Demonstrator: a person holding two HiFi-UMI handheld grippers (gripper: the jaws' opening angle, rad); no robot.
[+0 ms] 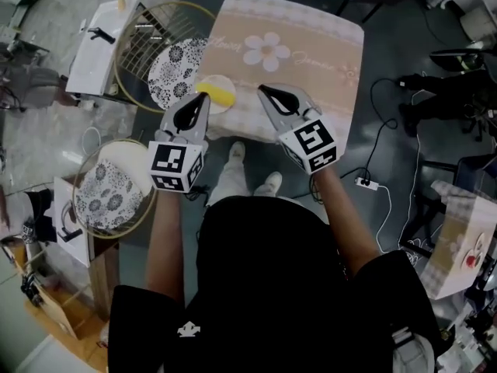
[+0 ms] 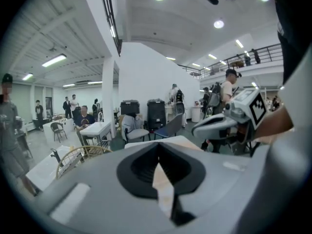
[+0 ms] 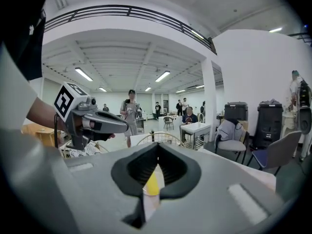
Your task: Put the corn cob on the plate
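left gripper (image 1: 202,102): jaws together, empty | right gripper (image 1: 265,92): jaws together, empty | corn cob (image 1: 218,92): lying on plate (image 1: 226,106) | plate: near-left corner of desk (image 1: 311,45)

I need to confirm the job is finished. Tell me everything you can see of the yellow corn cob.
The yellow corn cob is a short, bright yellow piece; its kernels are too small to make out. It lies on its side on the small pale round plate, near the front edge of the beige flowered tablecloth. As far as shows, only the plate touches it. The left gripper, shut and empty, hides its left end in the head view.
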